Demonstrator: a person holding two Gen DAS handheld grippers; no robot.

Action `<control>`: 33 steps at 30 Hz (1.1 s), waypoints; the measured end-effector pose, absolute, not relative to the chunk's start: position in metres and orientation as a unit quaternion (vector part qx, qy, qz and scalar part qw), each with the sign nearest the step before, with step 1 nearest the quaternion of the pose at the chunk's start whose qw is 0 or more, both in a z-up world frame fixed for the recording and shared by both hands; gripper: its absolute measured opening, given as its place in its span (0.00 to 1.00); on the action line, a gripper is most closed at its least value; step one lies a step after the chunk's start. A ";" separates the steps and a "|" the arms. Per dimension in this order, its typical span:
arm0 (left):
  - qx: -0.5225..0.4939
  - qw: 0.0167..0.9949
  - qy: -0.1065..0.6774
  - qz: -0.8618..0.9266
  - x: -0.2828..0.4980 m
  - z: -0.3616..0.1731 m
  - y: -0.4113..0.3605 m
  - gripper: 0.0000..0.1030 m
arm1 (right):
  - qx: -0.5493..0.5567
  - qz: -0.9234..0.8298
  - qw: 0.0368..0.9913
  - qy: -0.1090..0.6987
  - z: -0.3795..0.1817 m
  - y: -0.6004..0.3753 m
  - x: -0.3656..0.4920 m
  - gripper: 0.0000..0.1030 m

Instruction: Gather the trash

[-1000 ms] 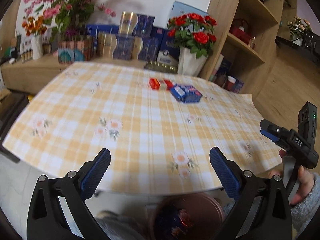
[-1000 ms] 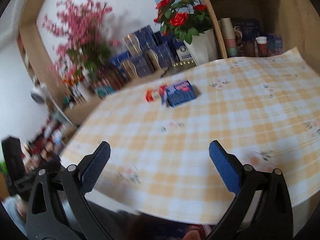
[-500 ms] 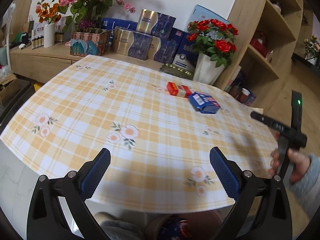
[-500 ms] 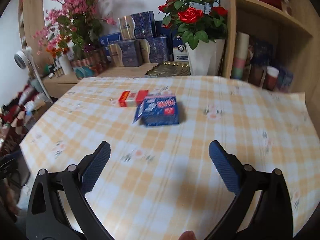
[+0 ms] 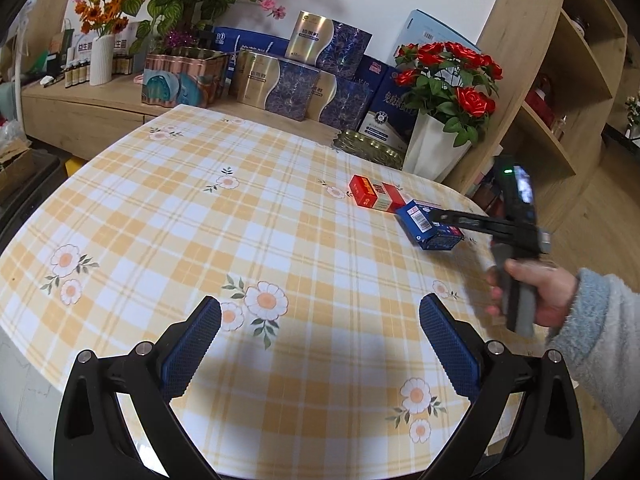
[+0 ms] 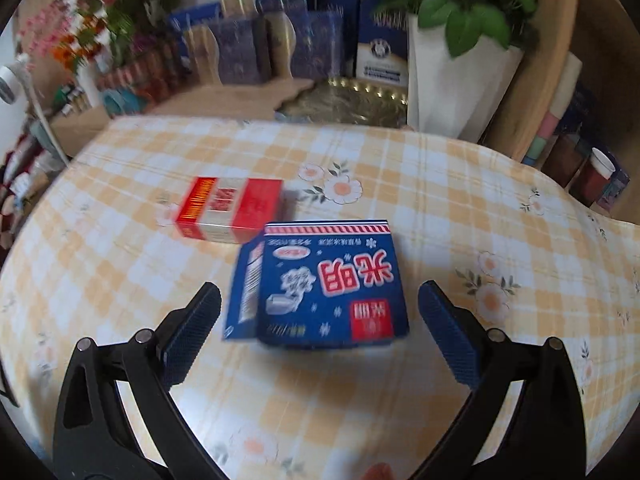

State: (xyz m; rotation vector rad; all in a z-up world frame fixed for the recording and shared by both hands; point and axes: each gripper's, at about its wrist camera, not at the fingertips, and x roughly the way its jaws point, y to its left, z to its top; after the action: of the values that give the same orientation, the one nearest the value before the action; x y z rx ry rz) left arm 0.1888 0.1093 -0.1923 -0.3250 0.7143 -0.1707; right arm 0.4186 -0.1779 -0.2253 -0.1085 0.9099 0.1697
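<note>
In half a second my right claw (image 6: pixel 319 322) has run in from well back over the table (image 5: pixel 168 216) until the blue carton (image 6: pixel 324 280) fills the space between its fingers. A second ago that carton was a small shape at about 12 o'clock in the right wrist view; now it sits dead centre, with the left pad (image 6: pixel 192 322) just beside the carton's open side flap and the right pad (image 6: pixel 448 332) a little clear of the other side. The jaws stand wide apart and grip nothing. The right wrist view is smeared, so I judge the claw is still travelling.

From the left wrist view, the right claw's fingers reach over the blue carton at about 2 o'clock, gripped by a hand (image 5: pixel 536 292) in a fleecy sleeve. The red carton (image 6: pixel 230 208) lies touching or nearly touching the blue one, at its 11 o'clock in the right wrist view.

My left claw (image 5: pixel 320 344) has stayed spread and empty over the near edge of the table.

So the approach is nearly over, and I judge closing on the blue carton comes next; the loose flap may fold under the left pad.
</note>
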 end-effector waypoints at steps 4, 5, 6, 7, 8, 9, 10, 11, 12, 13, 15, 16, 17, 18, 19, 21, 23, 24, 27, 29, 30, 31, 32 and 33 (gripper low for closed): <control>-0.162 0.917 0.354 -0.087 0.203 -0.196 0.107 0.94 | -0.072 0.038 0.886 0.457 -0.242 -0.175 0.439 0.94; -0.162 0.916 0.356 -0.090 0.207 -0.197 0.106 0.94 | -0.068 0.039 0.883 0.462 -0.245 -0.175 0.442 0.94; -0.162 0.915 0.357 -0.091 0.211 -0.197 0.105 0.94 | -0.061 0.043 0.880 0.469 -0.248 -0.176 0.444 0.94; -0.162 0.915 0.359 -0.094 0.215 -0.198 0.103 0.94 | -0.056 0.044 0.876 0.477 -0.251 -0.177 0.446 0.93; -0.162 0.914 0.360 -0.096 0.218 -0.199 0.102 0.94 | -0.054 0.044 0.875 0.480 -0.253 -0.178 0.446 0.92; -0.162 0.912 0.365 -0.098 0.224 -0.201 0.099 0.94 | -0.053 0.045 0.872 0.485 -0.255 -0.179 0.446 0.88; -0.163 0.910 0.369 -0.100 0.229 -0.203 0.097 0.94 | -0.050 0.052 0.867 0.492 -0.258 -0.181 0.446 0.81; -0.165 0.908 0.372 -0.101 0.233 -0.204 0.095 0.94 | -0.045 0.056 0.870 0.488 -0.257 -0.183 0.443 0.79; -0.168 0.905 0.377 -0.104 0.238 -0.205 0.093 0.94 | -0.044 0.063 0.873 0.482 -0.255 -0.185 0.440 0.79; -0.171 0.902 0.381 -0.108 0.244 -0.207 0.090 0.94 | -0.045 0.070 0.877 0.473 -0.254 -0.187 0.436 0.79; -0.172 0.899 0.387 -0.113 0.256 -0.209 0.082 0.94 | -0.047 0.084 0.890 0.446 -0.246 -0.193 0.424 0.79; -0.171 0.897 0.391 -0.117 0.263 -0.209 0.078 0.94 | -0.044 0.091 0.896 0.432 -0.241 -0.198 0.416 0.79; -0.169 0.894 0.397 -0.119 0.269 -0.210 0.074 0.94 | -0.043 0.094 0.901 0.422 -0.238 -0.204 0.410 0.79; -0.168 0.890 0.404 -0.124 0.279 -0.211 0.068 0.94 | -0.046 0.095 0.906 0.410 -0.234 -0.211 0.400 0.79; -0.167 0.887 0.411 -0.128 0.289 -0.211 0.062 0.94 | -0.049 0.094 0.909 0.404 -0.232 -0.215 0.397 0.79; -0.155 0.886 0.417 -0.131 0.314 -0.210 0.046 0.94 | -0.060 0.088 0.917 0.383 -0.226 -0.227 0.381 0.79; -0.132 0.893 0.412 -0.126 0.334 -0.208 0.029 0.94 | -0.056 0.082 0.921 0.376 -0.223 -0.238 0.372 0.79; -0.115 0.894 0.415 -0.124 0.350 -0.209 0.017 0.94 | -0.046 0.081 0.923 0.374 -0.223 -0.245 0.369 0.79; -0.117 0.882 0.443 -0.111 0.397 -0.218 -0.008 0.94 | -0.008 0.062 0.926 0.372 -0.226 -0.270 0.357 0.79; -0.122 0.878 0.452 -0.096 0.417 -0.222 -0.017 0.94 | 0.019 0.055 0.926 0.372 -0.230 -0.284 0.351 0.79; -0.121 0.878 0.455 -0.085 0.430 -0.225 -0.024 0.94 | 0.028 0.052 0.927 0.371 -0.231 -0.289 0.349 0.79; -0.119 0.879 0.456 -0.078 0.439 -0.227 -0.029 0.94 | 0.044 0.050 0.928 0.368 -0.233 -0.295 0.347 0.79; -0.120 0.879 0.456 -0.071 0.450 -0.229 -0.035 0.94 | 0.057 0.047 0.928 0.365 -0.233 -0.299 0.346 0.79; -0.120 0.877 0.460 -0.067 0.456 -0.231 -0.038 0.94 | 0.063 0.046 0.929 0.363 -0.234 -0.301 0.345 0.79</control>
State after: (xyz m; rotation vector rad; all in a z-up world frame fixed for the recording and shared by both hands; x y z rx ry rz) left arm 0.4561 -0.0381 -0.2312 -0.2495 0.9587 -0.1392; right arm 0.3446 -0.3006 -0.2336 0.1286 0.7435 0.0938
